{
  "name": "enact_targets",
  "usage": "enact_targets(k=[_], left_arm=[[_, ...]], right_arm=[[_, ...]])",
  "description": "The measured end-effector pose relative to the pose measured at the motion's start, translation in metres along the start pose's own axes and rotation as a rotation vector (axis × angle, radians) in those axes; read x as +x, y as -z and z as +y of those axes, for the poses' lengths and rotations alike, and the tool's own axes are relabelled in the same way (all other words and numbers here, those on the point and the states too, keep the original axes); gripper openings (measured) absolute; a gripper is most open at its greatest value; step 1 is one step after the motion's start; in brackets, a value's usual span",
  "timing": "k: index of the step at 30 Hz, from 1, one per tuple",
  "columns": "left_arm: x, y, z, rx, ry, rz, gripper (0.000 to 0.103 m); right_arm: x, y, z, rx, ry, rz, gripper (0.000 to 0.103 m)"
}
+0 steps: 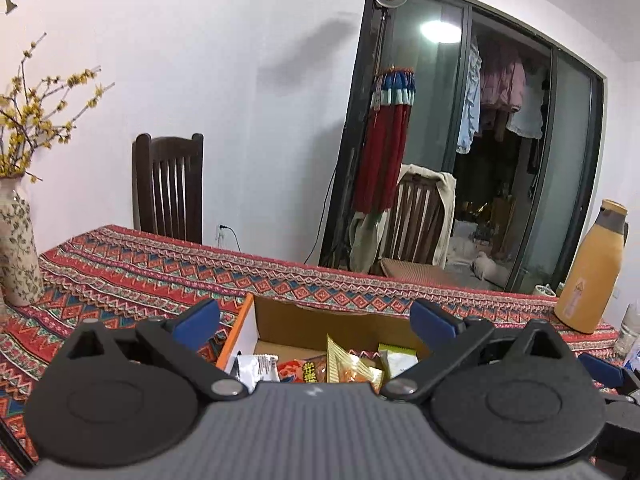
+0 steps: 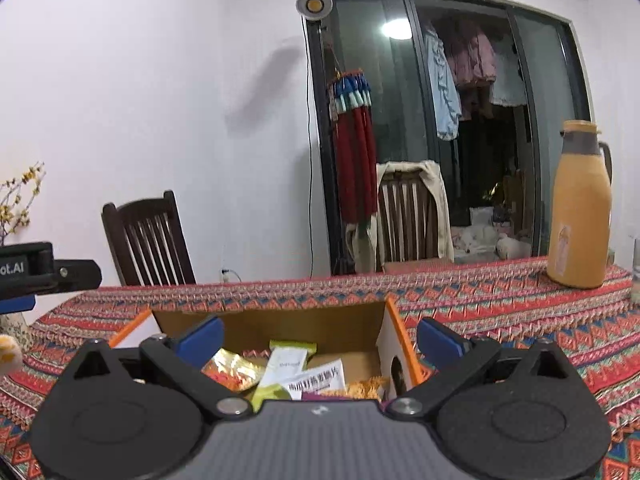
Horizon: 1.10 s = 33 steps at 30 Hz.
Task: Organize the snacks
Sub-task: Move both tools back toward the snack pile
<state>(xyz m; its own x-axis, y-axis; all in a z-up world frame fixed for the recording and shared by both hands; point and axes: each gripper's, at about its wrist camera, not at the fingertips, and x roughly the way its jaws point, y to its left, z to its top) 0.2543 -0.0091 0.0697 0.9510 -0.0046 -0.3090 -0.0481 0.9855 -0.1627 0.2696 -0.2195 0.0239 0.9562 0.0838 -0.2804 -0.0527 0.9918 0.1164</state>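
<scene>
Both grippers hang over the open cardboard box (image 1: 280, 322) on the patterned tablecloth (image 1: 132, 276), and both stand wide. The left gripper (image 1: 314, 320) has its blue pads spread far apart with nothing between them. The right gripper (image 2: 320, 334) is spread just as wide, and it is empty too.

The snacks sit inside the box, below the fingers. From the left wrist view there is a white packet (image 1: 256, 366) against the box's left wall, a red packet (image 1: 298, 372) beside it, and a gold-and-orange bag (image 1: 348, 366) standing on end. From the right wrist view a green-and-white sachet (image 2: 282, 368) leans across a white packet with dark print (image 2: 316, 380), with a shiny gold bag (image 2: 232, 368) to its left.

The box has orange edges and sits near the near edge of the table. At the far right corner of the table stands a tall yellow flask (image 2: 580, 208); at the left end is a floral vase (image 1: 16, 248) with yellow blossom twigs. Behind the far edge stand two dark wooden chairs (image 1: 170, 188) — one draped with a pale cloth.
</scene>
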Motion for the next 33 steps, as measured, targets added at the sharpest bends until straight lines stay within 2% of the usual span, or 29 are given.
enact_targets(k=[10, 33], left_arm=[[-0.033, -0.001, 0.011, 0.005, 0.018, 0.003, 0.103], [-0.115, 0.04, 0.055, 0.008, 0.052, 0.063, 0.103]], right_arm=[[-0.035, -0.003, 0.008, -0.016, -0.006, -0.015, 0.103], [-0.126, 0.043, 0.031, -0.017, -0.023, 0.067, 0.103]])
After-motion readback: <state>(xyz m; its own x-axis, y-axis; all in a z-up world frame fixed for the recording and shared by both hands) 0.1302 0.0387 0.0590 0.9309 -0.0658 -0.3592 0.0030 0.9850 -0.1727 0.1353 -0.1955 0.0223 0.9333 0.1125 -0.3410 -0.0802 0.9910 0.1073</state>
